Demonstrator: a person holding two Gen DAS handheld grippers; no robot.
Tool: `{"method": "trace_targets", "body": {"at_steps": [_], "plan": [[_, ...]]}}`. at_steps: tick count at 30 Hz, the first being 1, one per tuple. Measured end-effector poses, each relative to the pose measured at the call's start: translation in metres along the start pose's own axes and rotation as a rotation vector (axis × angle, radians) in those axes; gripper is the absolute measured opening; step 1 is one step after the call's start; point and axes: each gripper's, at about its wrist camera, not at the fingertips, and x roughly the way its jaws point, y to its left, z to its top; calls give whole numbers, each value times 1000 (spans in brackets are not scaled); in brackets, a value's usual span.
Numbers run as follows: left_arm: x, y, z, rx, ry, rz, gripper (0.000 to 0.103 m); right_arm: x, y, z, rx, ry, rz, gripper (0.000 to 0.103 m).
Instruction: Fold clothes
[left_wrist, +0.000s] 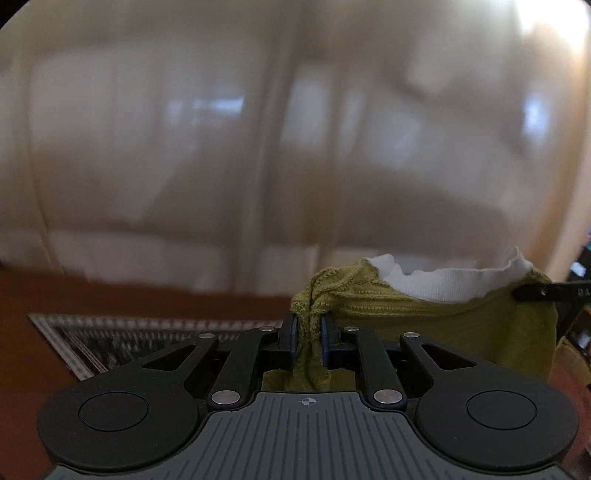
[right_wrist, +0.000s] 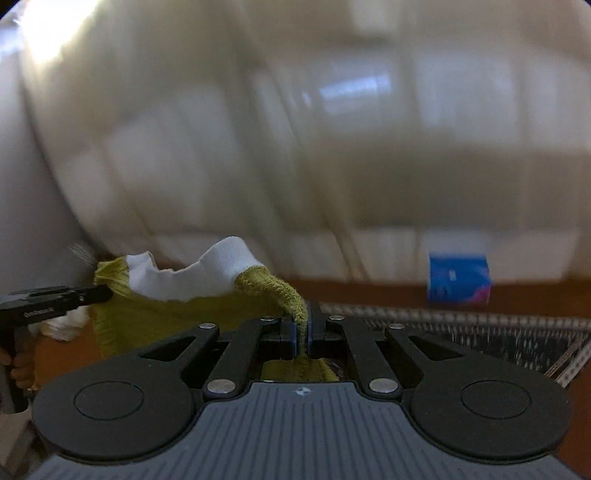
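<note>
An olive-green knit garment (left_wrist: 443, 325) with a white ribbed edge (left_wrist: 439, 284) hangs stretched between my two grippers above a brown table. My left gripper (left_wrist: 307, 326) is shut on a bunched corner of the green knit. In the right wrist view the same garment (right_wrist: 155, 317) spreads to the left, its white edge (right_wrist: 199, 277) on top. My right gripper (right_wrist: 302, 325) is shut on the other green corner. Each view shows the other gripper's black tip at the cloth's far end, the right gripper (left_wrist: 535, 291) in one and the left gripper (right_wrist: 88, 295) in the other.
A patterned black-and-white mat (left_wrist: 147, 339) lies on the brown table (left_wrist: 110, 299), seen too as the mat (right_wrist: 498, 336) under my right gripper. A blue box (right_wrist: 458, 278) stands at the table's far edge. Pale blurred curtains fill the background. A hand (right_wrist: 20, 369) shows at the far left.
</note>
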Motion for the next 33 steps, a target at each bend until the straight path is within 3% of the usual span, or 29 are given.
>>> {"method": "trace_targets", "body": {"at_steps": [5, 11, 17, 23, 24, 26, 27, 29, 30, 31, 33], "plan": [[91, 44, -5, -99, 94, 9, 9, 110, -16, 2, 18, 120, -67, 6], [163, 64, -9, -78, 182, 26, 10, 196, -41, 0, 72, 210, -148, 6], [227, 85, -30, -96, 292, 58, 11, 262, -66, -18, 101, 314, -208, 6], [256, 93, -51, -101, 358, 83, 21, 303, -78, -40, 115, 402, -255, 7], [257, 95, -52, -103, 357, 78, 28, 306, -78, -42, 117, 411, -259, 7], [256, 96, -53, -103, 346, 69, 29, 312, -80, -46, 121, 430, -265, 9], [256, 95, -52, -102, 346, 64, 42, 315, -81, -46, 119, 429, -265, 10], [257, 95, -51, -102, 344, 53, 50, 316, -82, -45, 113, 432, -256, 11], [257, 95, -50, -102, 343, 47, 59, 317, -83, -44, 113, 433, -253, 12], [257, 95, -49, -100, 343, 53, 71, 318, -84, -42, 112, 435, -251, 16], [256, 94, -45, -92, 341, 92, 81, 313, -84, -36, 96, 427, -283, 36]]}}
